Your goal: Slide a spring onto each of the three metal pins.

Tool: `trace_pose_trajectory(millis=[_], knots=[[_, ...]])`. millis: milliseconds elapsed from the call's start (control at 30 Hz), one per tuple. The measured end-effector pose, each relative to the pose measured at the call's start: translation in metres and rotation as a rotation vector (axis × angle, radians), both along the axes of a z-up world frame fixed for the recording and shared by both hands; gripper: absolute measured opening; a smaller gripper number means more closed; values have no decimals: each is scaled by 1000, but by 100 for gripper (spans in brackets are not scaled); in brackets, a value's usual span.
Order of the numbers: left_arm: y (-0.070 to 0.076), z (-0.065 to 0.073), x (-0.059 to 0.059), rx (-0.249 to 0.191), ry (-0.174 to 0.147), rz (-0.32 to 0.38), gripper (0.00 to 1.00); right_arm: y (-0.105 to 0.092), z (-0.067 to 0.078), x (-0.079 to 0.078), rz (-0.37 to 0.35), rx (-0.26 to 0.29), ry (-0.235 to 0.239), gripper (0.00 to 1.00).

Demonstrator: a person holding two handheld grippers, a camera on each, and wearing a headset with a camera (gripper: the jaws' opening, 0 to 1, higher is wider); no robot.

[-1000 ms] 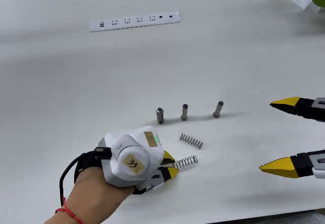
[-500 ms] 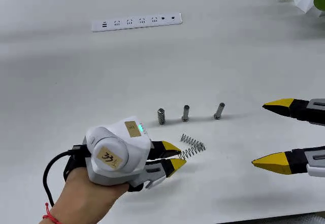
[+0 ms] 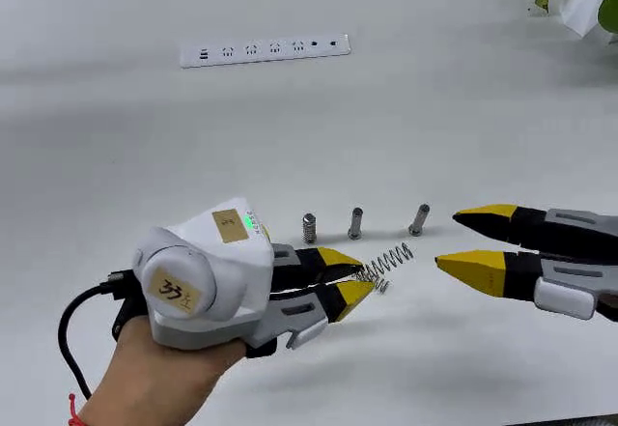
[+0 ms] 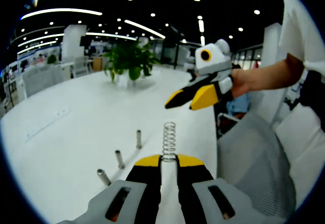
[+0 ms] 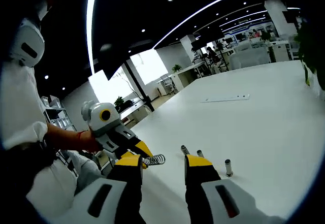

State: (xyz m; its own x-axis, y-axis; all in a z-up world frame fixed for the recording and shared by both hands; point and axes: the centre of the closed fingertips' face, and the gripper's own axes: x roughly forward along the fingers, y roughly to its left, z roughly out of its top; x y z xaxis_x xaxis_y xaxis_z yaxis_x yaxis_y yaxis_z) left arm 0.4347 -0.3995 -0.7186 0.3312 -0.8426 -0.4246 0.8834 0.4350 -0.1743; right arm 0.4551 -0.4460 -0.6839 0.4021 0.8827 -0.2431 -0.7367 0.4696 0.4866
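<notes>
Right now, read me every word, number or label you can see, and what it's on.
"33", handwritten on the round sticker on the back of the left gripper, which holds a spring; the mark after it is unclear.
Square sticker on that gripper's top: too blurred to read.
Power strip: markings too small to read.

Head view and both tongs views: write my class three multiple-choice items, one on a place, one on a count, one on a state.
1. Of the pins, which wears a spring in the head view? A left B middle C right
2. How many pins stand on the table? A two B three C four
3. The left tongs are: A open, empty B shut on a spring C shut on a pin
Answers: 1 A, coils wrap the left one; 2 B, three stand in a row; 3 B, the held spring juts from their closed tips.
</notes>
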Motion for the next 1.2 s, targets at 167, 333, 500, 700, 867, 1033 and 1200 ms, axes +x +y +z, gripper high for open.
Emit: trace_pose_trajectory(millis=[167, 333, 500, 700, 867, 1033, 1200], knots=[[-3, 9, 2, -34, -9, 7, 10, 10, 0, -1, -38, 75, 61, 29], [-5, 17, 4, -68, -11, 19, 10, 16, 4, 1, -79, 163, 111, 25], [-7, 23, 6, -95, -13, 26, 10, 20, 10, 1, -90, 227, 146, 21], [-9, 28, 7, -113, -16, 26, 10, 21, 17, 4, -108, 288, 174, 16], [-10, 30, 7, -118, -17, 25, 10, 22, 18, 4, -105, 293, 176, 13], [-10, 30, 7, -122, -13, 25, 10, 22, 20, 4, -98, 298, 176, 13], [-11, 30, 6, -123, -11, 19, 10, 23, 23, 2, -77, 280, 159, 12]])
